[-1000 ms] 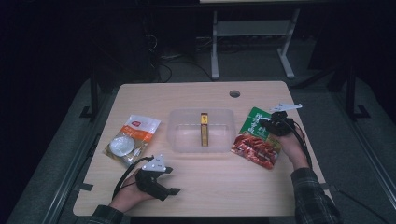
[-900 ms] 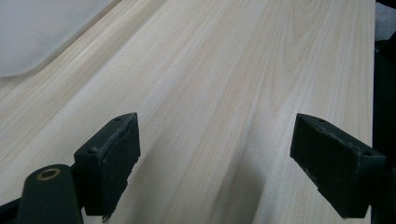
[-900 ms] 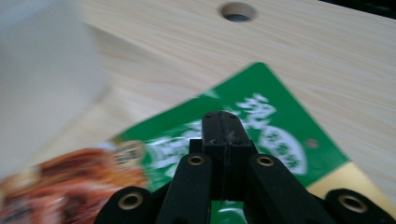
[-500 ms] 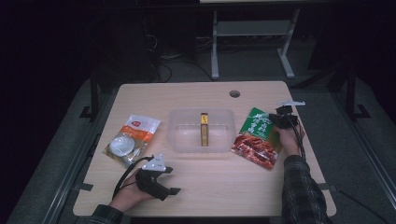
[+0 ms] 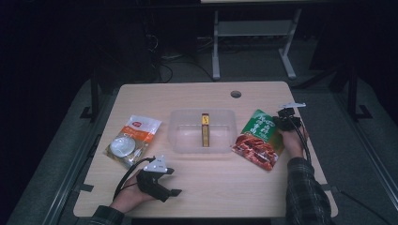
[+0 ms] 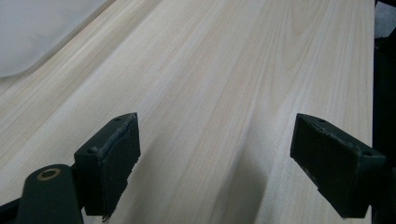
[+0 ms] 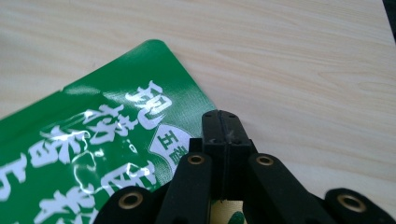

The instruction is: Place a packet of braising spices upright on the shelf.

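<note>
Down at the right edge of the pale wood-grain tabletop (image 5: 211, 187), the right tool (image 5: 284, 123) sits over the upper right corner of a glossy green-and-red snack pouch (image 5: 257, 138). Its two black jaws are pressed flat together, and in the right gripper view they sit right at the pouch's (image 7: 93, 154) edge, beside the white printed characters and the rounded green corner; whether a thin fold of film is pinched between them is hard to tell, since the jaws cover that spot. The pouch is a flat, shiny packet, crinkled enough to catch highlights, and it lies just right of a clear, soft-cornered rectangular plastic container (image 5: 202, 131). Inside that container a slim yellow-and-brown box (image 5: 205, 130) lies lengthwise along the middle.

Near the front left, the left tool (image 5: 174, 191) rests low over bare wood with its jaws spread wide and nothing between them; its blocky pads (image 6: 116, 154) look matte and slightly ragged at the edges. Just beyond it lies an orange-and-white packet with a clear window showing something round and pale (image 5: 133, 139), well apart from the container.
</note>
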`<state>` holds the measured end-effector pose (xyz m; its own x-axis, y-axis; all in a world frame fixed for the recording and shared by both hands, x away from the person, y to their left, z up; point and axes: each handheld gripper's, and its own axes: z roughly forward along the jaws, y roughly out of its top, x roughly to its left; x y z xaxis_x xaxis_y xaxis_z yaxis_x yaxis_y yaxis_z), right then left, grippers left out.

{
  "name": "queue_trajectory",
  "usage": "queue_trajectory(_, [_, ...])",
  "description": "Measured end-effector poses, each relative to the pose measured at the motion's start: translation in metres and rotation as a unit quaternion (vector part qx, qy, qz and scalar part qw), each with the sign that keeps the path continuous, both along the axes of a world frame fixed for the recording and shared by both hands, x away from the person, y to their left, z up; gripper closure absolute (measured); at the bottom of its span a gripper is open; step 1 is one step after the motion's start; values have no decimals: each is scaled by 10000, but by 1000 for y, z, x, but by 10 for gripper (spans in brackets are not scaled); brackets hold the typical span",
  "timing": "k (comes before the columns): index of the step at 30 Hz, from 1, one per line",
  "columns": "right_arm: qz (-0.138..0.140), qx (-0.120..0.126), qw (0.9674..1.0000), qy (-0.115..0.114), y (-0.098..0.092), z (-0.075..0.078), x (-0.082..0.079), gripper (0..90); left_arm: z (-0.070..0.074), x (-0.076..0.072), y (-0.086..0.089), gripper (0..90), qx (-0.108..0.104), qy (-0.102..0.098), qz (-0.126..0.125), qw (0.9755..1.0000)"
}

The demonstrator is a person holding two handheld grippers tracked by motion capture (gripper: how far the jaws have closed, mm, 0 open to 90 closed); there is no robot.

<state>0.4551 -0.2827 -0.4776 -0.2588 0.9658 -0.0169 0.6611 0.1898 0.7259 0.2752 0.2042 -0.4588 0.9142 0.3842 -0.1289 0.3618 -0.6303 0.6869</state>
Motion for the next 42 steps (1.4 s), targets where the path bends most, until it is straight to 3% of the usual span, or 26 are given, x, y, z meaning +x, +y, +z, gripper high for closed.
queue_trajectory(11, [258, -143, 9995, -94, 6, -1, -8, 900, -2, 0, -5, 155, -15, 70, -38, 10000])
queue_trajectory(20, [747, -191, 9969, -171, 23, -1, -16, 900, -2, 0, -6, 155, -37, 95, -54, 9999])
queue_trajectory(26, [1095, -412, 9931, -78, 33, 2, -29, 900, -2, 1, -6, 155, -40, 77, -72, 9999])
queue_trajectory(34, [1348, -574, 9892, 84, 37, 6, -43, 900, -2, 0, -6, 155, -78, 74, -47, 9999])
queue_trajectory(42, [1648, -829, 9825, 274, 40, 11, -66, 900, -1, 0, -5, 155, -61, 55, -48, 10000])
